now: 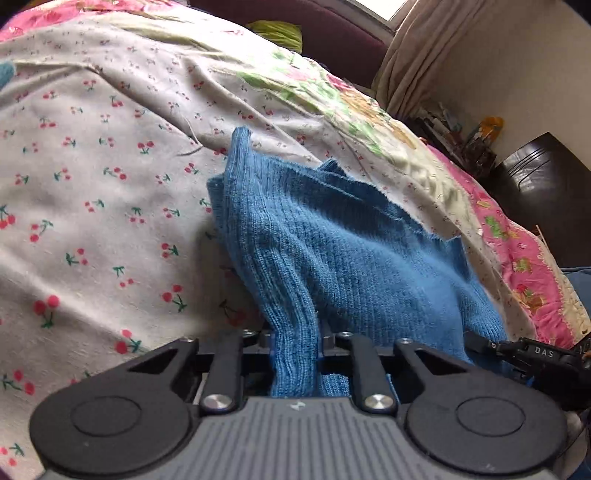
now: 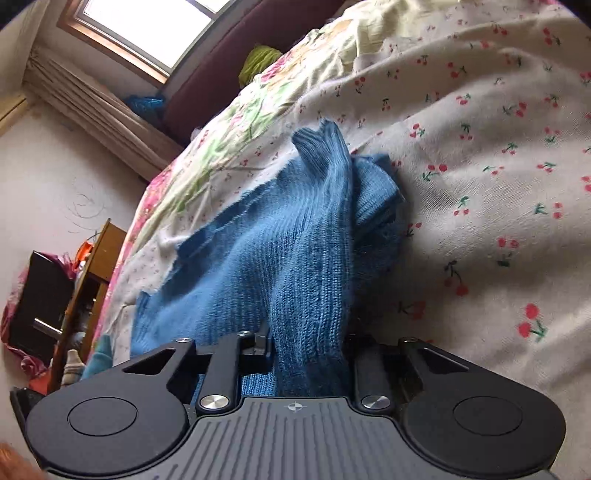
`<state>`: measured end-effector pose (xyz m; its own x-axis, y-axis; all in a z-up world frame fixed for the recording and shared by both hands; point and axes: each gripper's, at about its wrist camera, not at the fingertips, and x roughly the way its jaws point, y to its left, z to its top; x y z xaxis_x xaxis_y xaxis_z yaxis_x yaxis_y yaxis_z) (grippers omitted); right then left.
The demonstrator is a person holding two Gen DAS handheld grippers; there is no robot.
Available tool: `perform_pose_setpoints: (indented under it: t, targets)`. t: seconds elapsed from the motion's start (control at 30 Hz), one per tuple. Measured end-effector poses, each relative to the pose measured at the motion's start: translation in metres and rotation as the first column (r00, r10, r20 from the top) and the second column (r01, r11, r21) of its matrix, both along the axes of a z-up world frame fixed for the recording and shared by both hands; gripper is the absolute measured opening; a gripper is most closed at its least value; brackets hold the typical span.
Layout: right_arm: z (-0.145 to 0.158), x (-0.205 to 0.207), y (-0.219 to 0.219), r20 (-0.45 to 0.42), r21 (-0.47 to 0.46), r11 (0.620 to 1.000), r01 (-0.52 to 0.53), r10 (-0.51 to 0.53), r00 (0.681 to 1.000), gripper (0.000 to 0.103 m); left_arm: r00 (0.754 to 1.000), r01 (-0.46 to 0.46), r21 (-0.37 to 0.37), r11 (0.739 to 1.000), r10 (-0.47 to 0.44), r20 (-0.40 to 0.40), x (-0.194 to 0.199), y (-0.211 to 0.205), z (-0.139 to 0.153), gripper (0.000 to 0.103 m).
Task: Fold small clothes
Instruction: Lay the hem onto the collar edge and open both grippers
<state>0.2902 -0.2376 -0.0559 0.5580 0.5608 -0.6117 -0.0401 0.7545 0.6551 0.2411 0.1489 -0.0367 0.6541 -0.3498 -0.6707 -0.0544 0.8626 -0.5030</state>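
A small blue knitted garment (image 1: 332, 251) lies bunched on the cherry-print bedsheet (image 1: 92, 184). In the left wrist view a ribbed fold of it runs down between the jaws of my left gripper (image 1: 294, 341), which is shut on the knit. At that view's right edge, part of the other gripper (image 1: 532, 354) shows against the same cloth. The right wrist view shows the blue garment (image 2: 280, 236) rising in a ridge from my right gripper (image 2: 308, 343), whose jaws pinch a thick fold of it. The fingertips of both are buried in the fabric.
A floral quilt (image 1: 332, 96) with a pink border (image 1: 517, 251) lies over the far side of the bed. Beyond it are a dark red headboard (image 2: 229, 62), a curtain (image 1: 413, 48), a window (image 2: 147, 26) and dark furniture (image 1: 546, 184) by the wall.
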Motion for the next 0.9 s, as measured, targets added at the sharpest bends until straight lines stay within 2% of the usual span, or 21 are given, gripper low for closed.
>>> perform_pose_setpoints:
  t: [0.17, 0.23, 0.43, 0.53, 0.57, 0.67, 0.8, 0.87, 0.9]
  targets:
    - [0.032, -0.029, -0.010, 0.036, -0.004, 0.999, -0.041, 0.041, 0.998, 0.019, 0.999, 0.040, -0.058, 0.997, -0.040, 0.014, -0.023, 0.008, 0.019, 0.026]
    - [0.041, -0.044, -0.010, 0.030, -0.026, 0.997, -0.069, 0.070, 0.997, 0.019, 0.998, 0.062, -0.046, 0.997, -0.062, 0.009, -0.036, 0.008, 0.025, 0.026]
    - [0.033, -0.121, -0.021, -0.113, -0.076, 0.989, -0.128, 0.119, 0.986, 0.019, 0.991, 0.092, -0.072, 0.993, -0.099, -0.087, -0.101, 0.007, 0.010, 0.027]
    - [0.023, -0.152, -0.022, -0.126, -0.173, 0.978, -0.120, 0.099, 0.987, 0.021, 0.991, 0.103, 0.042, 0.994, -0.098, -0.094, -0.126, -0.002, 0.000, 0.030]
    - [0.022, -0.157, -0.022, -0.124, -0.187, 0.976, -0.110, 0.088, 0.988, 0.022, 0.992, 0.100, 0.045, 0.994, -0.096, -0.084, -0.131, -0.003, 0.001, 0.031]
    - [0.033, -0.164, -0.023, -0.086, -0.207, 0.977, -0.049, 0.032, 0.996, 0.027, 0.997, 0.064, 0.099, 0.993, -0.060, -0.049, -0.138, -0.002, 0.017, 0.032]
    - [0.066, -0.180, -0.029, 0.058, -0.338, 0.940, 0.057, -0.040, 0.998, 0.027, 0.998, 0.033, 0.234, 0.972, -0.044, 0.041, -0.152, -0.003, 0.049, 0.035]
    - [0.079, -0.187, -0.030, 0.145, -0.375, 0.920, 0.115, -0.065, 0.987, 0.027, 0.995, 0.031, 0.257, 0.966, -0.054, 0.081, -0.156, -0.009, 0.060, 0.036]
    - [0.084, -0.187, -0.029, 0.171, -0.365, 0.924, 0.117, -0.057, 0.984, 0.027, 0.993, 0.042, 0.253, 0.967, -0.070, 0.100, -0.157, -0.014, 0.064, 0.037]
